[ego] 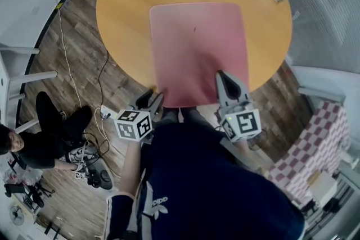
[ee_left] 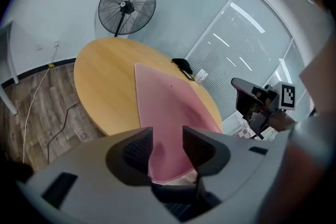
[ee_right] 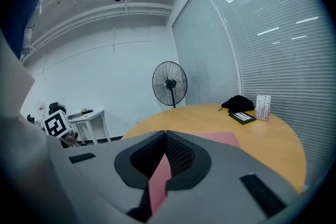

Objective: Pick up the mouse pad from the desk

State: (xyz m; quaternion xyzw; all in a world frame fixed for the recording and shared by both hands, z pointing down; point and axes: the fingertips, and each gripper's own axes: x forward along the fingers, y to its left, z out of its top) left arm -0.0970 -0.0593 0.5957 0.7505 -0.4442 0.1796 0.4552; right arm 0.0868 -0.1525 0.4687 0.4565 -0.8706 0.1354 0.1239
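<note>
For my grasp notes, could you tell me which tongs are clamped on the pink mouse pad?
The right tongs: their jaws are shut on the near edge of the mouse pad. The left tongs stand open, the pad merely between them.

Left grey two-jaw gripper (ego: 154, 99): pitched down and forward, jaws apart, pads pressing nothing. Right grey two-jaw gripper (ego: 224, 77): closer to level, jaws clamped on the near edge of the pink rectangular mouse pad (ego: 197, 48).
</note>
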